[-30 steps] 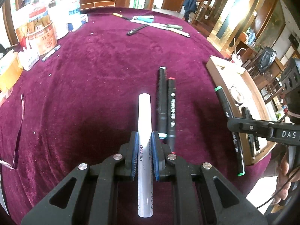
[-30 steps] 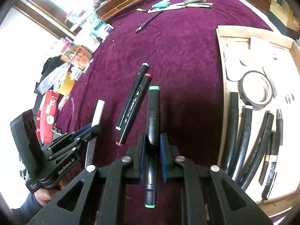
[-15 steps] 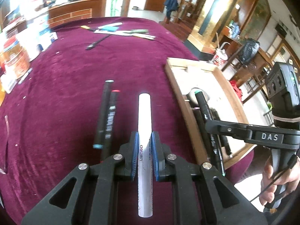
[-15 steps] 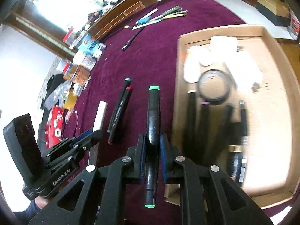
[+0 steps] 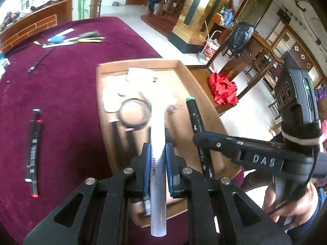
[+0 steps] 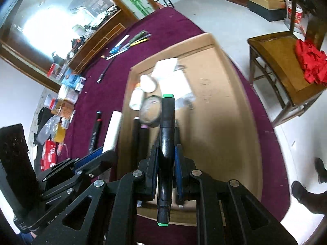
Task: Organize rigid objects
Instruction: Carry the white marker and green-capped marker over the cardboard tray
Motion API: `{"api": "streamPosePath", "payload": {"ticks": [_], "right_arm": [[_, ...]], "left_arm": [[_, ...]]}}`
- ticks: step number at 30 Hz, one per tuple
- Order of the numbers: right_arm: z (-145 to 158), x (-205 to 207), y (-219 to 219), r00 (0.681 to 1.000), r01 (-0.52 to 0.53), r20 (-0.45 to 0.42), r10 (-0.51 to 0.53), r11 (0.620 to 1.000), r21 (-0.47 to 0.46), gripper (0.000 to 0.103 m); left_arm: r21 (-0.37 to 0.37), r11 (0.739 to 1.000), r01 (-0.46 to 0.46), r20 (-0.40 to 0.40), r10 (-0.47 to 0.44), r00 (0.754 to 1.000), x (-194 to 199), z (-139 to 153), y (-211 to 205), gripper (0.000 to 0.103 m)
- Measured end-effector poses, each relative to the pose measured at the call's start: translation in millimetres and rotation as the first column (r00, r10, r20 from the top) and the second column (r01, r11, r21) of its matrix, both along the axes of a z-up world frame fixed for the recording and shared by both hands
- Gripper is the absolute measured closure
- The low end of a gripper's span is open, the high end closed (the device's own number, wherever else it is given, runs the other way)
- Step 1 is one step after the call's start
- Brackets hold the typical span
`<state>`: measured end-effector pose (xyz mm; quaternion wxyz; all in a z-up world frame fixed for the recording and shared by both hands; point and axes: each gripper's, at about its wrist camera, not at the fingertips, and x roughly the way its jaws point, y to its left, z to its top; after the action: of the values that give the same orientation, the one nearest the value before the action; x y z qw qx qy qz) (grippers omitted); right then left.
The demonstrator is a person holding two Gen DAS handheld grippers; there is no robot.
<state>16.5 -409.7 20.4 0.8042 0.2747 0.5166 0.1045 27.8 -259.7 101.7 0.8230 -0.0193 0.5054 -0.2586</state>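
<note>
You are carrying one thing in each gripper over the cardboard tray (image 5: 204, 102), and the coming move turns on how each long axis is lying against the row of dark markers (image 6: 139, 140) already resting in the tray's near left part. Your left gripper (image 5: 157, 163) is clamping the white tube (image 5: 157, 134) between its blue pads, with the tube running straight away from you, near end sticking out behind the jaws and far end pointing toward the tape roll (image 5: 133, 114). Your right gripper (image 6: 166, 163) is clamping the green-capped black marker (image 6: 167, 122) the same way, its long axis also pointing near to far. Both are lying roughly parallel to the stored markers, so I judge you are needing little twisting before a drop. In the left wrist view the marker (image 5: 197, 134) is sitting to the right of the tube, over the tray's barer right half, which makes your right hand the better placed for that open floor; the tube is hanging over the crowded strip just beside the stored markers. How high either one is hanging above the tray floor I cannot tell, as the tray is blurred. Two more markers (image 5: 33, 149) are lying together on the purple cloth (image 5: 61, 81), well to the left of the tray, also pointing near to far, closer to your left hand.
</note>
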Motion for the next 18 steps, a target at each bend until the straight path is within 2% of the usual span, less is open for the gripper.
{"api": "streamPosePath", "payload": {"ticks": [9,18], "right_arm": [[-19.9,0.7,-29.8,0.999,-0.012,-0.046,0.011,1.0,-0.017,0.089],[-26.6,10.3,-37.5,0.997,-0.043,-0.061,0.04,0.998,-0.042,0.089]], "left_arm": [[-0.012,1.0,0.01,-0.057,-0.011,0.998,6.7,-20.3,-48.0,0.091],[-0.023,0.999,-0.039,-0.112,0.036,0.993,16.1,-38.8,-56.3,0.091]]}}
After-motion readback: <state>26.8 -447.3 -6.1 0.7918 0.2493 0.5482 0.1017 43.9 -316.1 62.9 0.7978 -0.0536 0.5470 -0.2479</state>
